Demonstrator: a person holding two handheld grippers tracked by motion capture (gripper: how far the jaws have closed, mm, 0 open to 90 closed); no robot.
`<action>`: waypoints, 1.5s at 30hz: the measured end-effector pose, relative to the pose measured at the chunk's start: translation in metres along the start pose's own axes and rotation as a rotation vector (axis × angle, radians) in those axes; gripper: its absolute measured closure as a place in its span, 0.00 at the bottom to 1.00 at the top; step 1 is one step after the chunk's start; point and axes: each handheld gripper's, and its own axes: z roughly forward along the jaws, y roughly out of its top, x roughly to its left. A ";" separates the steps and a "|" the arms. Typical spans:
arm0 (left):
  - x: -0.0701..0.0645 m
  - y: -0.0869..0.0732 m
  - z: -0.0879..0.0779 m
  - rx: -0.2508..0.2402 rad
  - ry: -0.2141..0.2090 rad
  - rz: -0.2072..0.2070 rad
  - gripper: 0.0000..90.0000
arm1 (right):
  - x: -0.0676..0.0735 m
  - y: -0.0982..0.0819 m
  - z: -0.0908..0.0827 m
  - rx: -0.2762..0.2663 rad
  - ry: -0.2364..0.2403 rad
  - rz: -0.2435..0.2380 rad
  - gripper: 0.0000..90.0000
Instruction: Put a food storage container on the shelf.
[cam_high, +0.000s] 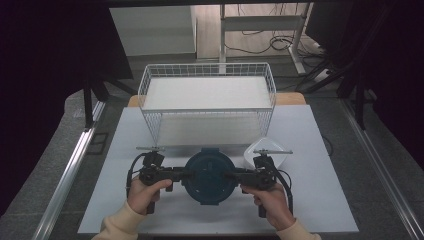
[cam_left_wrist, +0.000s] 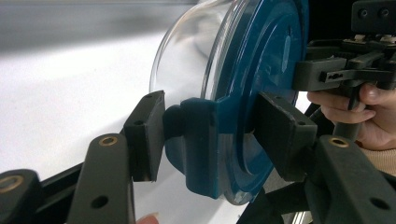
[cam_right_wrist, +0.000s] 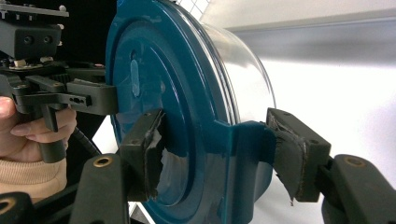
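Both sides gripped: the left hand-held gripper (cam_high: 182, 175) and right hand-held gripper (cam_high: 233, 176) clamp the clips of the blue-lidded bowl (cam_high: 208, 176), carried above the desk (cam_high: 325, 200), in front of the wire basket (cam_high: 207, 111).

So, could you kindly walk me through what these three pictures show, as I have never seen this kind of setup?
A person holds two hand tools, each with two black jaws. The high view looks down on the white table; the other two come from cameras riding on each tool. The left gripper and right gripper each clamp a side latch of a round glass container with a blue lid, holding it between them. Behind it stands a white wire basket, and a white dish lies to the right.
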 end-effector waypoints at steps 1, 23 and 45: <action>0.000 0.001 0.000 0.000 0.001 0.001 0.50 | 0.000 0.001 0.000 -0.001 0.001 0.000 0.43; -0.012 0.038 -0.010 -0.022 0.005 0.032 0.49 | 0.010 0.039 -0.012 -0.020 -0.008 -0.037 0.43; -0.022 0.067 -0.019 -0.037 0.013 0.051 0.49 | 0.018 0.071 -0.022 -0.035 -0.006 -0.062 0.43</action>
